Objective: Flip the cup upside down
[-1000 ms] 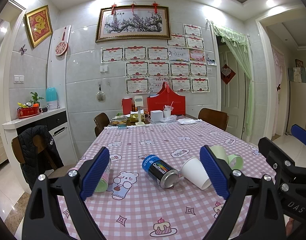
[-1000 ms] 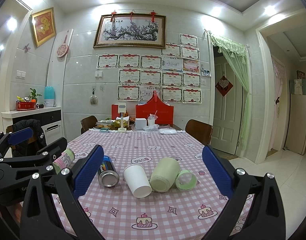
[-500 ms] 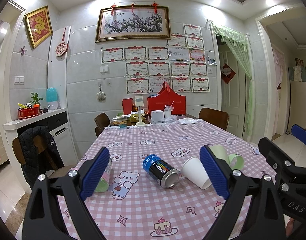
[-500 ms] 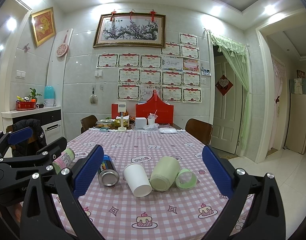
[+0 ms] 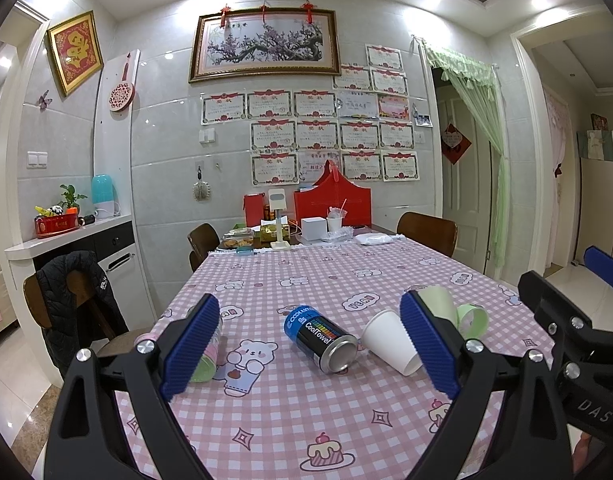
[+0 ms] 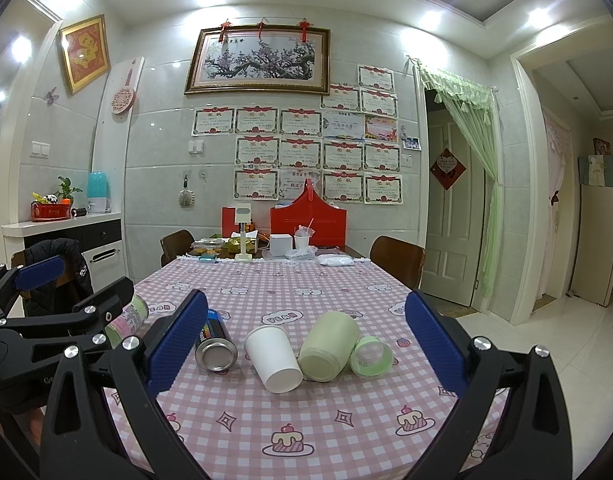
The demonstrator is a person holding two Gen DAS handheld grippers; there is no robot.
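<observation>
Right now both grippers hang over the near end of the table [image 6: 326, 432] with its pink checked cloth, and neither holds anything. Seen from the left wrist view, the left gripper [image 5: 310, 344] has its blue-padded fingers [image 5: 190, 344] spread wide, with nothing between them but the cloth and what lies further ahead on it. Just ahead of it, roughly midway between the fingers, a dark can [image 5: 320, 338] lies on its side with its metal end turned toward the camera. Partly hidden behind the left finger is a pale green and pink cup [image 5: 204, 364], also lying down. From the right wrist view, the right gripper [image 6: 306, 352] is likewise released, its jaws wide apart and clear of everything. Straight ahead between its fingers lies the white paper cup [image 6: 274, 358], on its side, its base toward the camera and its rim pointing away. Just to the right of it, and touching or nearly touching it, a pale green cup [image 6: 330, 346] lies on its side as well, and beside that sits a small green ring-shaped piece [image 6: 372, 358] with a clear centre. The left gripper's black frame shows at the left edge of this view, beside the right one
</observation>
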